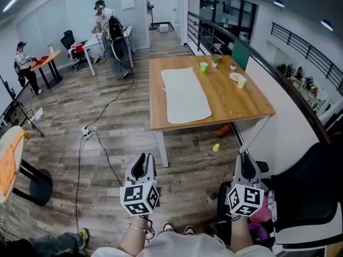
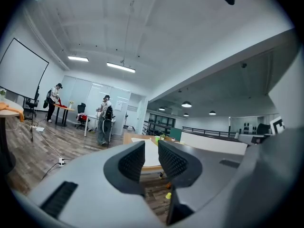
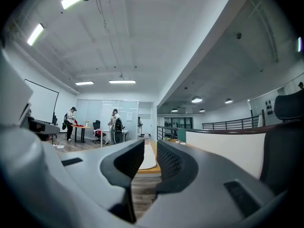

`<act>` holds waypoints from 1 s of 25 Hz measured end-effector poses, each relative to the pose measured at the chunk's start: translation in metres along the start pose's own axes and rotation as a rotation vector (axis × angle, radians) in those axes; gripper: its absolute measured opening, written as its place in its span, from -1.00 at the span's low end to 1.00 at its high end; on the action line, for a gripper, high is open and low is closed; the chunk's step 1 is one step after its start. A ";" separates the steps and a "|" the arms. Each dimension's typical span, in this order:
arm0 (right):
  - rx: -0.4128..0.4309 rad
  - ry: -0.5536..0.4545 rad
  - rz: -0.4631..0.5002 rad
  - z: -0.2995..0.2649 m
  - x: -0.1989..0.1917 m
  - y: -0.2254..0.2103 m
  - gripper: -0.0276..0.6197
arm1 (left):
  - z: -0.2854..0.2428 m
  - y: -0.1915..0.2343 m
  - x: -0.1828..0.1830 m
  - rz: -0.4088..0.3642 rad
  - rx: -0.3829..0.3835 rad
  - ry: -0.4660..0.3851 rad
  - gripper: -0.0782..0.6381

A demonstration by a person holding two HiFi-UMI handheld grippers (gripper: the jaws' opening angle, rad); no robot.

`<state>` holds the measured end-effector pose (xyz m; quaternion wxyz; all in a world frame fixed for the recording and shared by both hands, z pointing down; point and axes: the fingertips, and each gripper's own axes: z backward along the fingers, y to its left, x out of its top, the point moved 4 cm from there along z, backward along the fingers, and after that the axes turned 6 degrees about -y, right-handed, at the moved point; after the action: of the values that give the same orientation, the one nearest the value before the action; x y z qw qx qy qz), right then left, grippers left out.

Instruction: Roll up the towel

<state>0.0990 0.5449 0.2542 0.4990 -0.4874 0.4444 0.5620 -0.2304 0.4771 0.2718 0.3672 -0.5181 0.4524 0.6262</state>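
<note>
A white towel [image 1: 185, 95] lies spread flat on the left half of a wooden table [image 1: 241, 103], well ahead of me across the floor. Both grippers are held low and level, close to my body and far from the table. Each stands nearly closed, a narrow gap between its jaws and nothing in them: my left gripper [image 1: 143, 162] and my right gripper [image 1: 246, 162]. Through the left gripper [image 2: 151, 151], the towel [image 2: 151, 155] shows small in the gap. The right gripper [image 3: 150, 151] frames the towel [image 3: 148, 156] the same way.
A green cup [image 1: 203, 66], a small plant [image 1: 215, 59], a plate [image 1: 236, 76] and another cup [image 1: 241, 82] stand at the table's far right. A black chair [image 1: 305, 197] is beside my right arm. Cables [image 1: 88, 133] cross the wooden floor. Two people work at desks at the back left.
</note>
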 end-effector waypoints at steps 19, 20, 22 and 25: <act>-0.030 -0.054 0.037 -0.030 0.004 0.003 0.79 | -0.020 0.019 0.015 -0.069 -0.016 -0.050 0.55; -0.037 -0.063 0.040 -0.030 0.005 0.003 0.86 | -0.020 0.021 0.015 -0.072 -0.012 -0.052 0.59; -0.050 -0.077 0.045 -0.031 0.006 0.004 0.90 | -0.021 0.024 0.016 -0.073 -0.006 -0.052 0.68; -0.057 -0.082 0.048 -0.030 0.007 0.006 0.90 | -0.019 0.031 0.015 -0.065 -0.001 -0.049 0.75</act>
<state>0.0959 0.5153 0.2436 0.4890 -0.4671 0.4190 0.6059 -0.2561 0.4485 0.2618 0.3980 -0.5171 0.4259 0.6267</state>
